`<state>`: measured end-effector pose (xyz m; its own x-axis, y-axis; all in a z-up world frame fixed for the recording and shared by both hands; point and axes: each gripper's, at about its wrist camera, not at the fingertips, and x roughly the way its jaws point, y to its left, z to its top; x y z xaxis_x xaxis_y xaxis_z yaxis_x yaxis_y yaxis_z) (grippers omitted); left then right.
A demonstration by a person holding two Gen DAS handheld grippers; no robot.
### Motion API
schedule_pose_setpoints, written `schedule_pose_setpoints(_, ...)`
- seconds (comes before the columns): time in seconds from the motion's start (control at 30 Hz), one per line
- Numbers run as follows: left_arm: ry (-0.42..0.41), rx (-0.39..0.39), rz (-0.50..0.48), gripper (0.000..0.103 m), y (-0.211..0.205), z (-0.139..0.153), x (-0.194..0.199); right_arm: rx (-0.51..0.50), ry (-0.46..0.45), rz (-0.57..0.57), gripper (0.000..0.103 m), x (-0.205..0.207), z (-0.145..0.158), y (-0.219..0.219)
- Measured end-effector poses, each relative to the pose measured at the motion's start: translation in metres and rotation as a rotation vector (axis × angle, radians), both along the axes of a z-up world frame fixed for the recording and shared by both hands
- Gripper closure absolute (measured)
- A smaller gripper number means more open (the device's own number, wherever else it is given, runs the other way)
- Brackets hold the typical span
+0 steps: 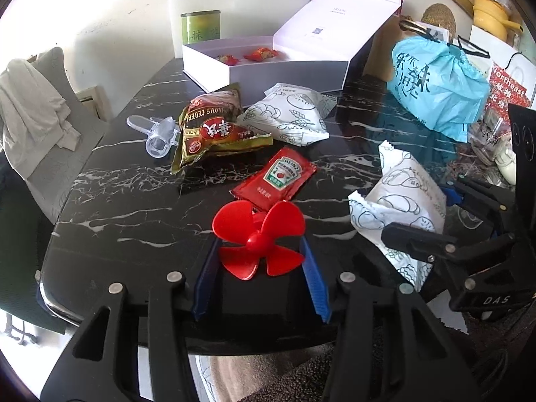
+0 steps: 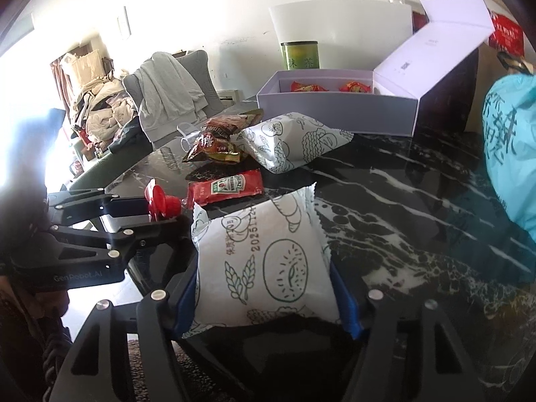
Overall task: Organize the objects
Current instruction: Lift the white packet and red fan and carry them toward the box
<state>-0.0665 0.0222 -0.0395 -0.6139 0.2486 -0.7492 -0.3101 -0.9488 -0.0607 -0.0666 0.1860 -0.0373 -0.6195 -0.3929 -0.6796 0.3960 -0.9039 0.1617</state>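
Observation:
My left gripper is shut on a red plastic propeller, held between its blue pads just above the near edge of the black marble table. My right gripper is shut on a white printed snack packet; the packet also shows in the left wrist view. On the table lie a red ketchup sachet, a red-and-green cereal packet, a second white printed packet and a clear plastic piece. An open white box at the back holds two red-wrapped snacks.
A blue plastic bag stands at the right. A green tea tin is behind the box. A chair draped with grey clothing stands left of the table. The box lid leans open at the back.

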Motion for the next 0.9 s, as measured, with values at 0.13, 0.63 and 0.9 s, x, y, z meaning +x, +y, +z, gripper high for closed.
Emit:
schedule_pose_setpoints(0.13,0.008,0.015,-0.009,0.056,-0.001,0.005,0.004,-0.017,-0.028,-0.026,0.035,-0.001,0.003,0.001)
schedule_pose_setpoints(0.63,0.023,0.012,0.019,0.056,-0.008,0.022,0.006,-0.006,-0.031,-0.035,0.035,0.004,0.024,-0.003)
schedule_pose_setpoints(0.9,0.033,-0.007,0.021,0.056,-0.005,0.026,0.005,-0.016,-0.033,0.005,0.035,0.001,0.028,-0.007)
